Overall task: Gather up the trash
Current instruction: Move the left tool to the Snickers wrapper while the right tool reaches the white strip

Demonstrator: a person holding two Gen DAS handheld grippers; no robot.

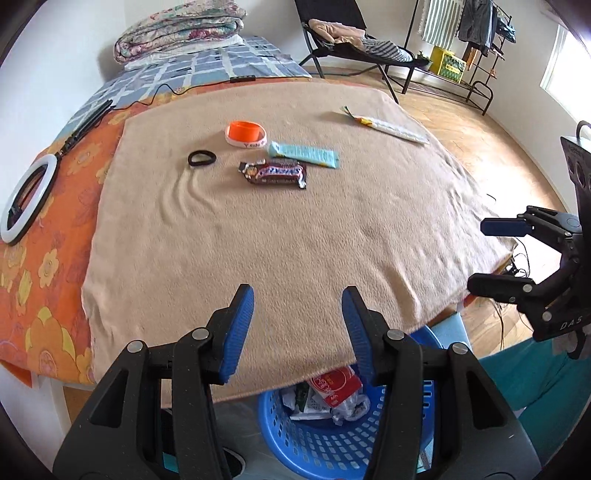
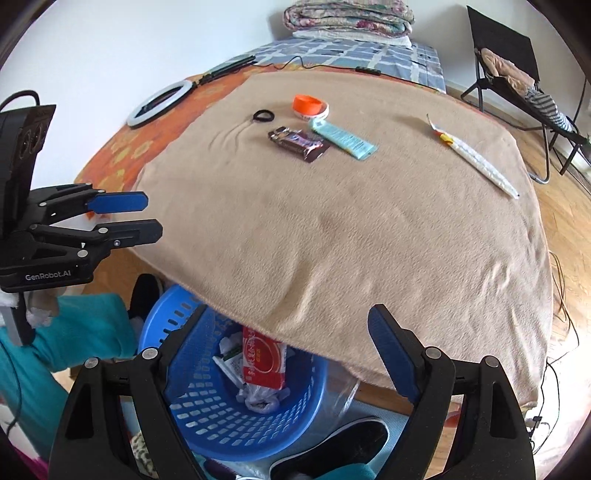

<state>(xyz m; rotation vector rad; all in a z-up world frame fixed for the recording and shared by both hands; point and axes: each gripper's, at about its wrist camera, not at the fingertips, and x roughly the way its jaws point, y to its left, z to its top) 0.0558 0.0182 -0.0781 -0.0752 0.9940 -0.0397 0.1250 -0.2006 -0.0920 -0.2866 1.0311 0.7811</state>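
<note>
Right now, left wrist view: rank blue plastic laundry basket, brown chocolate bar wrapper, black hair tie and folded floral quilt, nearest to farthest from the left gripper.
From the left gripper:
1. Blue plastic laundry basket, directly below the fingers, off the bed's edge.
2. Brown chocolate bar wrapper, mid-blanket.
3. Black hair tie, slightly beyond, left of the wrapper.
4. Folded floral quilt, at the bed's far end.

Home bedroom; bed (image 1: 258, 229) with folded quilt (image 1: 177, 33); clothes rack (image 1: 476, 22); lounge chair (image 1: 343, 40); wood floor (image 1: 480, 125).
</note>
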